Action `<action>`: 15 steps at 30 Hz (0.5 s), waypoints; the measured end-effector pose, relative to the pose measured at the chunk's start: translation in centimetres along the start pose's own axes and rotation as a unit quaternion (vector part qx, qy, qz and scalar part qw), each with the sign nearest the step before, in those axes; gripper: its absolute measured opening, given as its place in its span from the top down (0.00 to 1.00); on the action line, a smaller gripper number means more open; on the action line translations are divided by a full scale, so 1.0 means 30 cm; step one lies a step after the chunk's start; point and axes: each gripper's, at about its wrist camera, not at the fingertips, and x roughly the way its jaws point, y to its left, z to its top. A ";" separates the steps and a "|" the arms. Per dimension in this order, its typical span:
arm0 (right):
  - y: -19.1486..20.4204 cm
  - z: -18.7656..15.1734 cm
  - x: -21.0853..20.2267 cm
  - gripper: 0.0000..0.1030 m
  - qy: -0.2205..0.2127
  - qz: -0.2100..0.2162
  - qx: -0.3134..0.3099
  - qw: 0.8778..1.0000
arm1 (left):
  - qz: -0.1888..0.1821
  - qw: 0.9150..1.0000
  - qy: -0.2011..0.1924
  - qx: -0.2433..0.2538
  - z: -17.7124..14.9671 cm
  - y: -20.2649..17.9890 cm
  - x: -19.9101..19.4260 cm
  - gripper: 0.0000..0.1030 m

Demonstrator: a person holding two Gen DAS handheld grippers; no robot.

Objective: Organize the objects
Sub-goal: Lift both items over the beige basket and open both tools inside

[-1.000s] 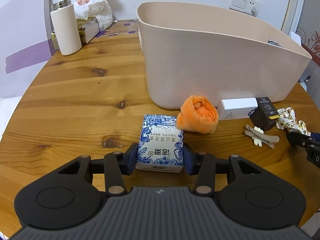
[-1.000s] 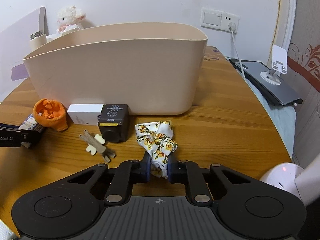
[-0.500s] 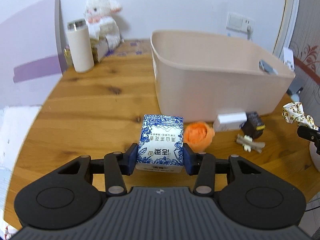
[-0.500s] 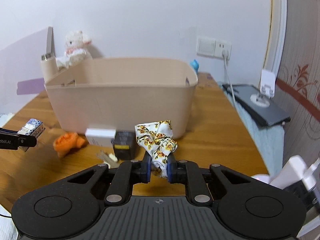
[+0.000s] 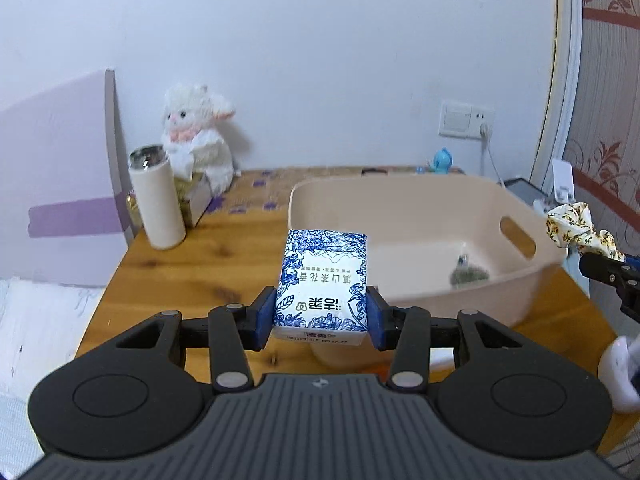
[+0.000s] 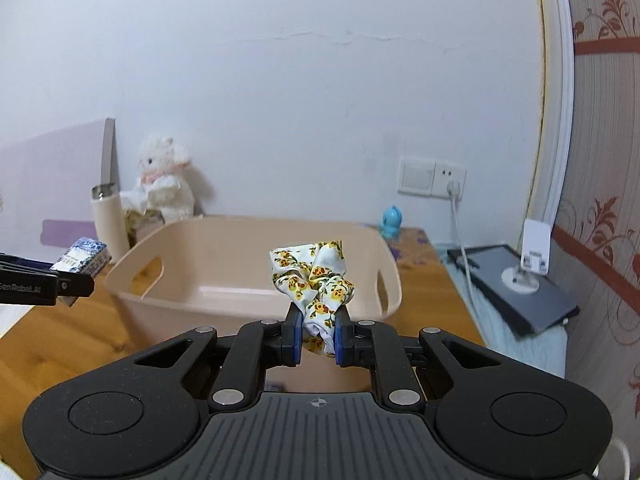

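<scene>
The left tool (image 5: 320,320) is clamped on a blue-and-white tissue pack (image 5: 323,282), blue pads pressed against both side faces, the pack raised above the wooden worktop (image 5: 192,276) just at the near-left rim of the beige basket (image 5: 424,204). The right tool (image 6: 317,338) is closed narrowly on a floral scrunchie (image 6: 314,278), the fabric bunched up above the pads and held in the air in front of the basket's near wall. A small dark item (image 5: 468,274) lies on the basket floor; it is blurred and cannot be identified. Both basket ends show handle slots. At the back left of the worktop stand a cream flask (image 5: 157,196) and a white plush lamb (image 5: 198,136). A small blue figure (image 6: 391,222) stands behind the basket near the wall socket (image 6: 432,178). A dark tablet (image 6: 516,284) lies right of the worktop.
</scene>
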 end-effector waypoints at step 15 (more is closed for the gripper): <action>0.027 0.099 0.238 0.87 0.020 0.008 -0.009 1.000 | -0.013 0.999 0.030 0.023 0.142 -0.103 0.267 0.53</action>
